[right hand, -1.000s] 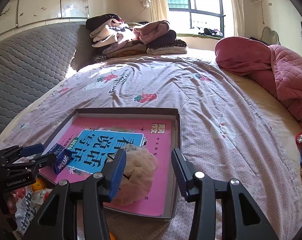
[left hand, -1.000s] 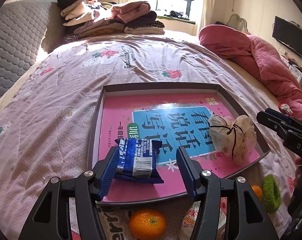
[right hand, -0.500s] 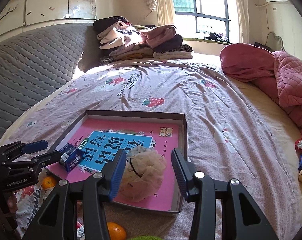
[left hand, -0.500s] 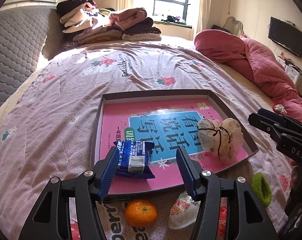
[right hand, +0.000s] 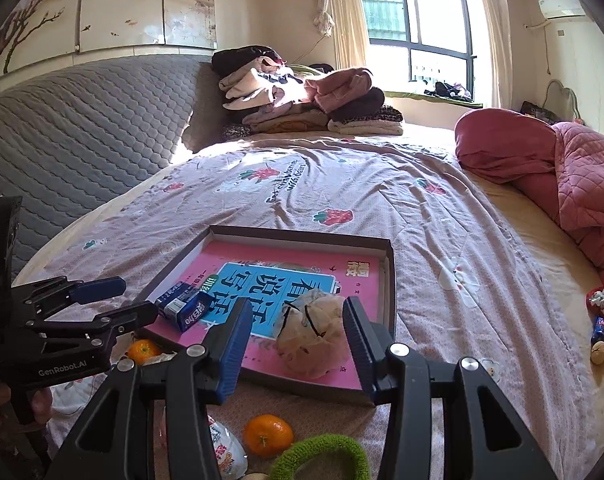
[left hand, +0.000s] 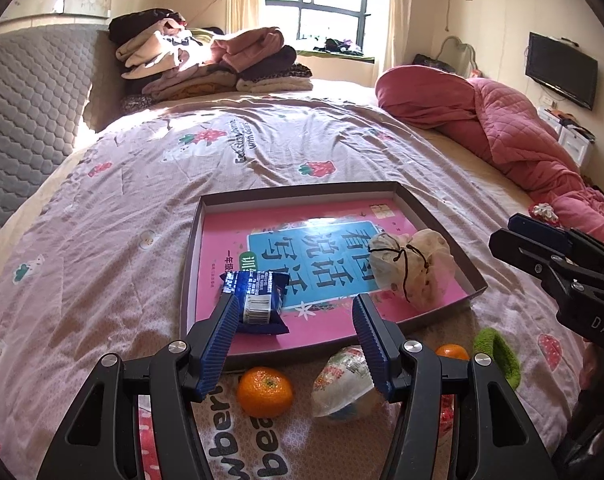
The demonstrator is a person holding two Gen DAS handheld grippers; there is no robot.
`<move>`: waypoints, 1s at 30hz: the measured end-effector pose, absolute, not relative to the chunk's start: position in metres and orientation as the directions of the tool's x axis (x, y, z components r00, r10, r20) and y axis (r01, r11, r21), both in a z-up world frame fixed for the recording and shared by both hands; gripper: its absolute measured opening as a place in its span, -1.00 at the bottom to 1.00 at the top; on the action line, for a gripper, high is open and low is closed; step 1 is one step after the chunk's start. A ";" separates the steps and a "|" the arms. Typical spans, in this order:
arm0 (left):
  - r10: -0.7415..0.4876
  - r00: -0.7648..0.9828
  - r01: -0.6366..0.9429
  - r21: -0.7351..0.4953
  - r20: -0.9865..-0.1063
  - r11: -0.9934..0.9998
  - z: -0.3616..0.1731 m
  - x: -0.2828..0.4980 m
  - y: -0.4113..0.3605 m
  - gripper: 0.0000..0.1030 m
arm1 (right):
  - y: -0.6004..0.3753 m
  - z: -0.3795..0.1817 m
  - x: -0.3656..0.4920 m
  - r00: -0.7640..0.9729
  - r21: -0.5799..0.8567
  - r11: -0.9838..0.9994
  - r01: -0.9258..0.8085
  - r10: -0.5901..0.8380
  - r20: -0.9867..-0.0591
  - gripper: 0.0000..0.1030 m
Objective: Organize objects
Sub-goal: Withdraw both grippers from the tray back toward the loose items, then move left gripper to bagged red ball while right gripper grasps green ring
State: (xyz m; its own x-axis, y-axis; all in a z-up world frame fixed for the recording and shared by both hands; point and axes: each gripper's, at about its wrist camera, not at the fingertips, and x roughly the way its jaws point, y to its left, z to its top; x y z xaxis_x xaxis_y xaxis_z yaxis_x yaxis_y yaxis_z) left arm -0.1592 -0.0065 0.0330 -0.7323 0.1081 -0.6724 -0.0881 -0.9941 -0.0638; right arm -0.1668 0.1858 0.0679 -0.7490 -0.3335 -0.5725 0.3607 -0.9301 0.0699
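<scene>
Both our claws spread, empty: left gripper (left hand: 294, 334), right gripper (right hand: 296, 338). Blue snack packet (left hand: 258, 300) at tray (left hand: 433, 216) near-left corner; light, crinkly, slippery, so pinch mid-body.

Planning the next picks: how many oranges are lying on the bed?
2: one orange below the tray beside the left gripper, another right, by the green band. More may be hidden.

We carry two matching units: the left gripper (left hand: 296, 334) and right gripper (right hand: 296, 338) each have black angular link arms, silver screw heads behind the jaws, and ribbed blue pads (left hand: 367, 330). White lettering marks each body; bare skin shows below the left body.
</scene>
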 end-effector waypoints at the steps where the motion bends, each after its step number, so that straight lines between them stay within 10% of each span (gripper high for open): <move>1: 0.110 -0.732 -0.088 -0.066 -0.673 -0.994 0.033 -0.157 -0.006 0.18 | 0.187 0.068 -0.163 -0.749 0.069 -0.930 0.360 -0.332 -0.573 -0.09; 30: 0.143 -0.711 -0.103 -0.100 -0.688 -0.990 0.030 -0.091 0.017 0.18 | 0.225 0.052 -0.109 -0.738 0.077 -0.947 0.311 -0.291 -0.608 -0.09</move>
